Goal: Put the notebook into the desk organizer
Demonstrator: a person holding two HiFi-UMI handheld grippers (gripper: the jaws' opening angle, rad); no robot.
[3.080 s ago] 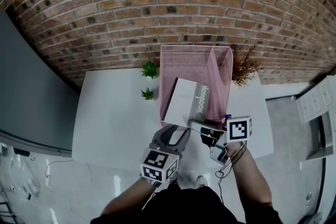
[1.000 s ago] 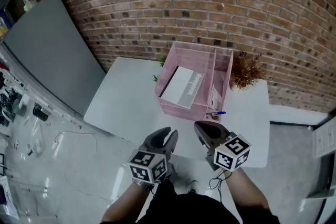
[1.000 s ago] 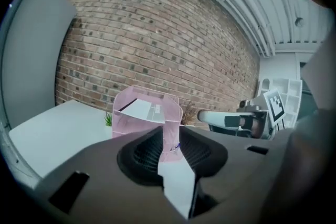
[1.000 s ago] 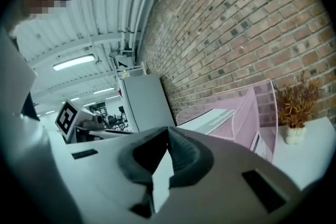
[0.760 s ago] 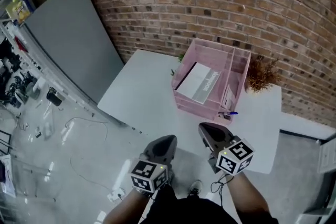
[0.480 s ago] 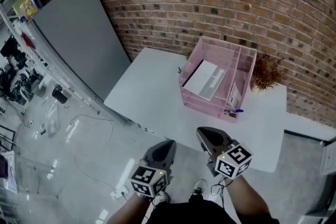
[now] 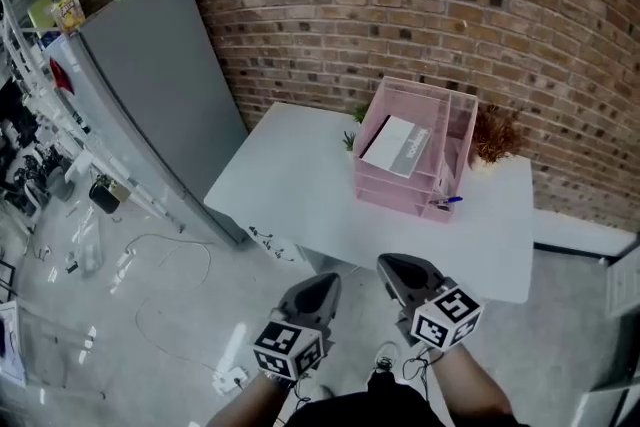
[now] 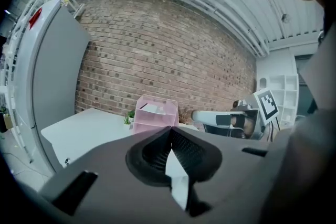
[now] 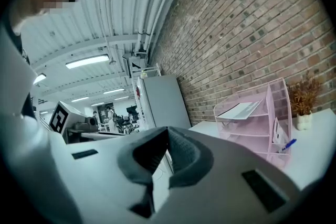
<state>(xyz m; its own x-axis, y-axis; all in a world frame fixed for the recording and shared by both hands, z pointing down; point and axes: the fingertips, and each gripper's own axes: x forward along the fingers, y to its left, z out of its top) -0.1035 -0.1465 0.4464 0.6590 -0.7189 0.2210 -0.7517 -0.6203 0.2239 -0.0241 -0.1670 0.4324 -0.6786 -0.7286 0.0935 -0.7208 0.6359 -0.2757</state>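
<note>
left hand-held gripper [image 7: 320,285] and right hand-held gripper [image 7: 398,269] both pinched shut on nothing, notebook [image 7: 396,145] lying atop the pink desk organizer [image 7: 383,196], long axis pointing at the brick wall [image 7: 420,5].

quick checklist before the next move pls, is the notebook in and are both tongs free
1. notebook in the desk organizer: ok, it lies on the top tier.
2. Notebook lying flat and fully in: cannot tell, too small.
3. Organizer upright on the table: ok.
4. left tongs empty: ok, shut on nothing.
5. right tongs empty: ok, shut on nothing.
6. Both tongs apart from the table: ok, held off its near edge.
</note>
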